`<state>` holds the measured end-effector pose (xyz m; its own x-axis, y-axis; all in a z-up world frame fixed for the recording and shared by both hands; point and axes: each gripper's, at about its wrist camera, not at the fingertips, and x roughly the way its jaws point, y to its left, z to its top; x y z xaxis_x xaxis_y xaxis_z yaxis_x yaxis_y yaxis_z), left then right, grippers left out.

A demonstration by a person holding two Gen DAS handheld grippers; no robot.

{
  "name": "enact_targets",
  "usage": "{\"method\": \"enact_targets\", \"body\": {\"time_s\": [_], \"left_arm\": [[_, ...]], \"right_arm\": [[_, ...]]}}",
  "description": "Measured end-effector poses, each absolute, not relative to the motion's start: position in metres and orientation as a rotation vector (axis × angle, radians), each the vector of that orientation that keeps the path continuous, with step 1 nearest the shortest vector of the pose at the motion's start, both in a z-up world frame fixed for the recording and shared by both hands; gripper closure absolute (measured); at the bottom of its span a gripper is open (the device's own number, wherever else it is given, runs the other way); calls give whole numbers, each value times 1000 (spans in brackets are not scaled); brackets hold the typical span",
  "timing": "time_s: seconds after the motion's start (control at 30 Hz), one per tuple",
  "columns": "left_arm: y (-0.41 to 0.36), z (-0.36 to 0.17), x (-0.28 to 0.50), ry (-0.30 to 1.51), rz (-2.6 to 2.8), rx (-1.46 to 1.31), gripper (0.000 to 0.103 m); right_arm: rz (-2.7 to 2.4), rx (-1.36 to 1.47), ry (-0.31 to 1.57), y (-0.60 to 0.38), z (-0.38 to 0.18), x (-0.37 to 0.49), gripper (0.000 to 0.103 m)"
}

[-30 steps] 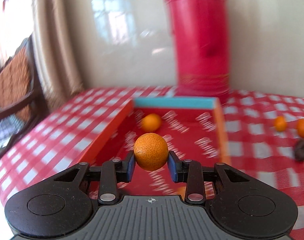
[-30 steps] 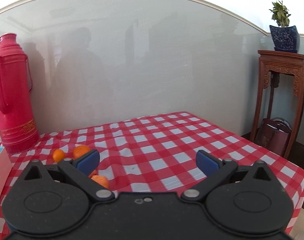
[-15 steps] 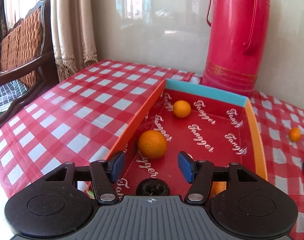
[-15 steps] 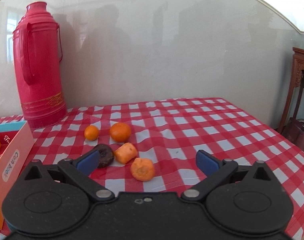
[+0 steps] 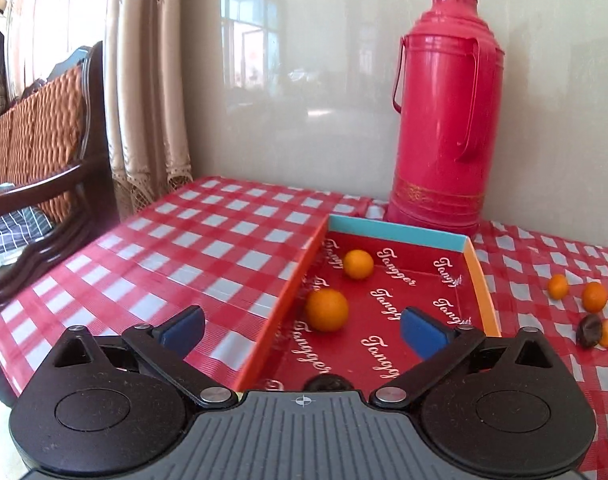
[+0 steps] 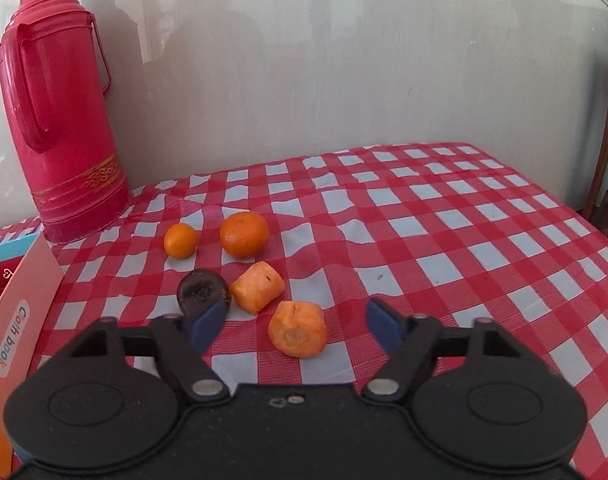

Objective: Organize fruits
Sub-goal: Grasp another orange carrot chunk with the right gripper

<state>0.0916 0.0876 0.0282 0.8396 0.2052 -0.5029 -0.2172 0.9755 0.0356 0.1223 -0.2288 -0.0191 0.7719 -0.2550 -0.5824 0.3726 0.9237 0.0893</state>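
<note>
A shallow red box (image 5: pixel 477 288) with orange walls lies on the checked table. Two oranges rest inside it, a larger one (image 5: pixel 327 310) near the left wall and a smaller one (image 5: pixel 358 264) farther back. My left gripper (image 5: pixel 302 330) hangs over the box's near end, its jaws opening wide and empty. In the right wrist view, my right gripper (image 6: pixel 296 326) hovers over loose pieces on the cloth, jaws closing, with a carrot chunk (image 6: pixel 298 329) between them, untouched. A second carrot chunk (image 6: pixel 258 286), a dark round fruit (image 6: pixel 200 289) and two oranges (image 6: pixel 244 234) (image 6: pixel 180 241) lie beyond.
A tall red thermos (image 5: pixel 443 120) (image 6: pixel 60 112) stands against the wall behind the box. A wooden chair (image 5: pixel 44 152) and curtain are off the table's left edge. A dark round item (image 5: pixel 327 382) lies at the box's near end. Open cloth stretches to the right (image 6: pixel 463 240).
My left gripper let go of the larger orange, which now lies in the box, and drew back with jaws spread. My right gripper swung left and down toward the loose pieces and began narrowing.
</note>
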Motion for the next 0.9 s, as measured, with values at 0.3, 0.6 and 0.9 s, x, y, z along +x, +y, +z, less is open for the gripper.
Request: {"method": "enact_targets", "body": {"time_s": [0.3, 0.6, 0.9], "left_arm": [[125, 28, 71, 526, 292, -42, 0], [147, 19, 72, 545, 380, -93, 0], [157, 15, 71, 558, 413, -136, 0]], "right_arm": [[-337, 222, 666, -231, -32, 135, 62], [-316, 172, 668, -217, -34, 137, 77], [-160, 184, 563, -189, -12, 121, 77]]}}
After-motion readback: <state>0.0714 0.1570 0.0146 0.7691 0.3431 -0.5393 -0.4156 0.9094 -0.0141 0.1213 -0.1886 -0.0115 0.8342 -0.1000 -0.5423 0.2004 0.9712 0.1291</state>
